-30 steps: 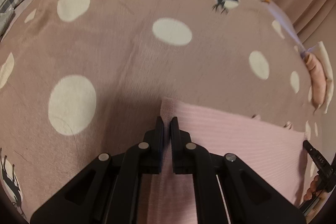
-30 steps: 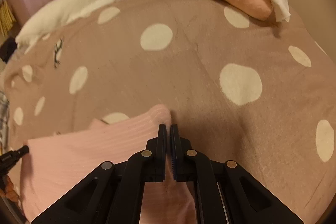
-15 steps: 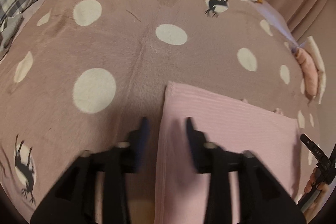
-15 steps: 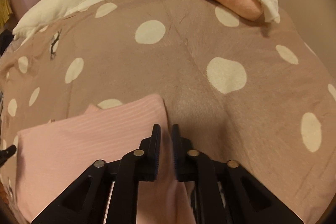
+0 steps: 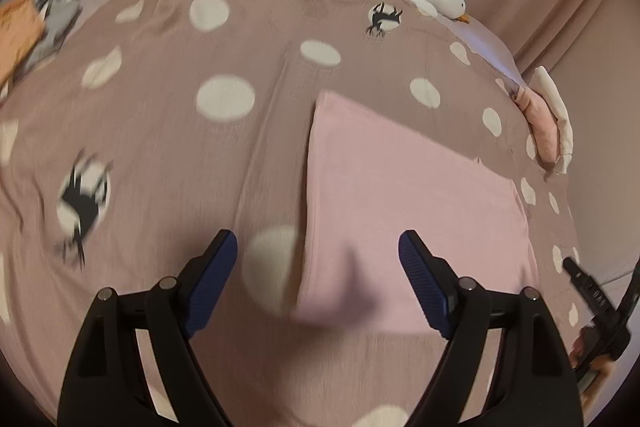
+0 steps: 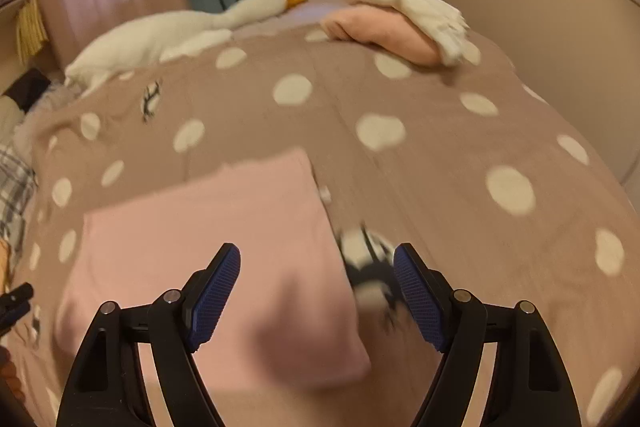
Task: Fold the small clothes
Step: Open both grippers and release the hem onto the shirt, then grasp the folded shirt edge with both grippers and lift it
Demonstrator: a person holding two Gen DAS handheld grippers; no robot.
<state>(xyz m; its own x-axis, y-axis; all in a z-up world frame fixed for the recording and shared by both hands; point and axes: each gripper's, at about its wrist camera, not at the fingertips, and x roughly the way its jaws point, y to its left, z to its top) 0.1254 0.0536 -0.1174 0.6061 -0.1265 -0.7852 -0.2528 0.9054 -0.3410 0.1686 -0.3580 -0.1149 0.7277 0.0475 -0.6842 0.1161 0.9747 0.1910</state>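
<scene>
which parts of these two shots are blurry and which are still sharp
Left wrist view: the polka-dot blanket and the near edge of the pink garment smear with motion blur, while the open left gripper stays crisp. Right wrist view: same smear on the garment, sharp open right gripper, fisheye bending the wall.

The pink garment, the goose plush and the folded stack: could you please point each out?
pink garment [image 5: 400, 195], left wrist view, middle of the flat cloth
goose plush [image 6: 264, 1], right wrist view, its head
folded stack [image 6: 384, 27], right wrist view, the pink lower piece

Your pink garment [image 5: 408, 203] blurs at its near edge — the right gripper [image 5: 592, 295] is cut off at the frame's edge.
</scene>
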